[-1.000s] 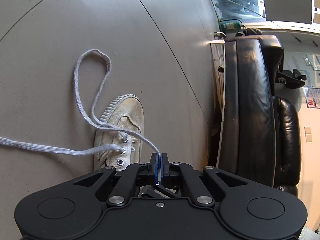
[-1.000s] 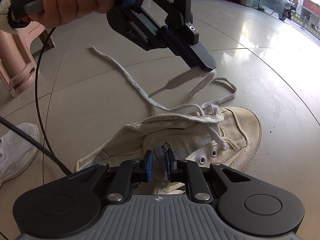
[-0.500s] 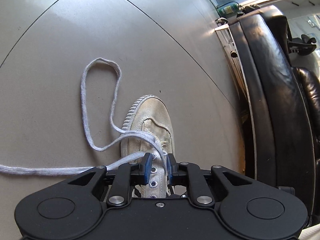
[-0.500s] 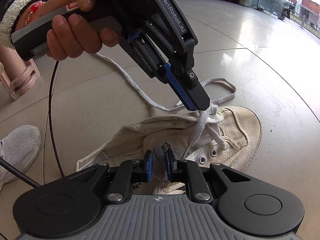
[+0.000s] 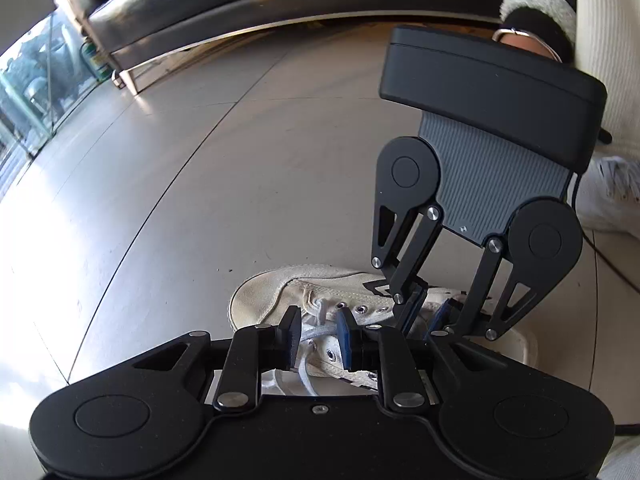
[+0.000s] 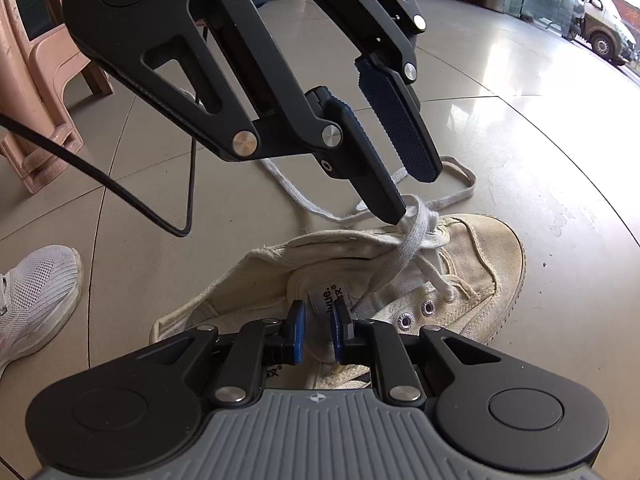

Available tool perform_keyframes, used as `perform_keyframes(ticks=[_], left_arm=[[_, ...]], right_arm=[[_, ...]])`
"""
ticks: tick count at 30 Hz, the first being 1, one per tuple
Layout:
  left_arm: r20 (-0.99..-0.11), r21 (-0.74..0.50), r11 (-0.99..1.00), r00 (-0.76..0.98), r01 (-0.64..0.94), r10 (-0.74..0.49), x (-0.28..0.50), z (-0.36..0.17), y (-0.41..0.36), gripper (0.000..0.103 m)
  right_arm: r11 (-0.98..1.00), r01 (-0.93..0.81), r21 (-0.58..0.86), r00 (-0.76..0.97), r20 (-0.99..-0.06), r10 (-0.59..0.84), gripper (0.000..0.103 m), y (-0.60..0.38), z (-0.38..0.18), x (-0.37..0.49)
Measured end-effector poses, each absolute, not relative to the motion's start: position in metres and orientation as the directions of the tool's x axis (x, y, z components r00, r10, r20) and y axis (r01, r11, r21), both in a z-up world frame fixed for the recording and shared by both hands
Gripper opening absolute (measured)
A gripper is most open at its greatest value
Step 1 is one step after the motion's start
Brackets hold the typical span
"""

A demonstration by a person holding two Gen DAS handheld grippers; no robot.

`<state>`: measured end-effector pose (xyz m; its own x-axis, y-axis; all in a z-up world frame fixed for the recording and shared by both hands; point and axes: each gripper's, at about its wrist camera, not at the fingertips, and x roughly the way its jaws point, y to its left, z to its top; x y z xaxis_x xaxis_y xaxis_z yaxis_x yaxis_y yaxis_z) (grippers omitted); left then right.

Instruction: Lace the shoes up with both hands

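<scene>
Lying on its side on the tiled floor, the canvas shoe [image 6: 440, 280] has only its toe-end eyelets threaded, and loose lace [image 6: 412, 236] trails off beyond it. The right gripper [image 6: 318, 330] pinches the shoe's tongue [image 6: 326, 300] between narrowly set jaws. The left gripper [image 6: 404, 188] hangs over the crossing, its jaws just opened and holding nothing. The slack lace could slip back through an eyelet, or be pinched at the wrong strand.

Matte black left gripper [image 5: 318, 330] with blue textured pads [image 5: 344, 334], silver screws; ribbed grey-backed right gripper [image 6: 316, 330], black cable [image 6: 120, 184] behind.
</scene>
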<state>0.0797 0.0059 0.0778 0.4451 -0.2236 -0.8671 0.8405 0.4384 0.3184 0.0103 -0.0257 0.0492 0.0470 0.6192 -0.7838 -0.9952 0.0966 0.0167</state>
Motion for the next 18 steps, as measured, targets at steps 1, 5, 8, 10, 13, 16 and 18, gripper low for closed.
perform_keyframes(ticks=[1, 5, 8, 10, 13, 16, 18], left_arm=[[-0.885, 0.322, 0.361, 0.414, 0.875, -0.212, 0.082, 0.074, 0.001, 0.017], [-0.945, 0.245, 0.163, 0.273, 0.956, -0.179, 0.09, 0.062, -0.014, 0.021], [-0.964, 0.213, 0.082, 0.223, 0.974, -0.142, 0.094, 0.054, -0.022, 0.022], [-0.975, 0.18, 0.055, 0.186, 0.982, -0.123, 0.098, 0.052, -0.025, 0.022], [-0.984, 0.15, 0.006, 0.15, 0.989, -0.092, 0.1, 0.048, -0.031, 0.023], [-0.989, 0.138, -0.072, 0.135, 0.988, -0.053, 0.098, 0.045, -0.038, 0.024], [-0.99, 0.142, -0.133, 0.141, 0.981, -0.021, 0.095, 0.044, -0.045, 0.024]], right_arm=[[0.097, -0.995, 0.017, 0.047, -0.784, 0.619, 0.016, -0.026, 0.049, 0.011], [0.094, -0.995, 0.035, 0.031, -0.782, 0.622, 0.023, -0.03, 0.051, 0.014], [0.077, -0.996, 0.044, 0.014, -0.78, 0.626, 0.037, -0.033, 0.051, 0.012], [0.065, -0.997, 0.034, 0.015, -0.778, 0.628, 0.042, -0.034, 0.051, 0.008], [0.06, -0.998, 0.031, 0.014, -0.773, 0.634, 0.043, -0.037, 0.052, 0.008], [0.061, -0.997, 0.054, -0.003, -0.77, 0.638, 0.043, -0.034, 0.055, 0.006], [0.057, -0.996, 0.061, -0.011, -0.77, 0.638, 0.043, -0.034, 0.055, 0.012]])
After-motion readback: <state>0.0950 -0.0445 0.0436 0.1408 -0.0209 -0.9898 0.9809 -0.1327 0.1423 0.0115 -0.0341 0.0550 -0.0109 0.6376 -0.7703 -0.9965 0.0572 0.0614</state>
